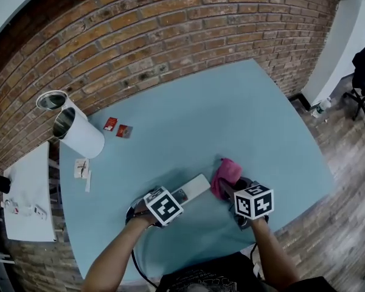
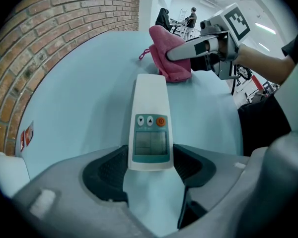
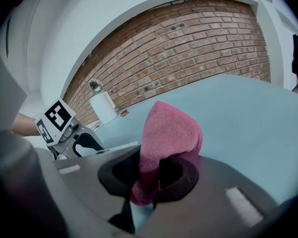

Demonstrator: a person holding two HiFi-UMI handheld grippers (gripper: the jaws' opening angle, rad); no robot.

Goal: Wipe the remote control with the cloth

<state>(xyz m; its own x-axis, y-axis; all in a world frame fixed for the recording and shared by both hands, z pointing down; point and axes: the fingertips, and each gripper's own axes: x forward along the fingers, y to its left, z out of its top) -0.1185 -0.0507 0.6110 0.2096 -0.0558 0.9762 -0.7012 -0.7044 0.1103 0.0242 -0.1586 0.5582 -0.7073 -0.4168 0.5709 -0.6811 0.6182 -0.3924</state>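
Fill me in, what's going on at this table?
A person works with two handheld grippers at a light blue table. The left gripper clamps the near end of a white remote control lying on the table. The right gripper pinches a bunched pink cloth at the remote's far end. Whether the cloth touches the remote yet is unclear.

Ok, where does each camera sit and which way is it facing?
Head view: on the head, facing steeply down at the table; forearms, left gripper, right gripper show.
Left gripper view: rides left gripper, looks along the gripped remote control toward the cloth; own jaws.
Right gripper view: rides right gripper, faces the brick wall; own jaws clamp cloth.
Shared: all see the cloth.
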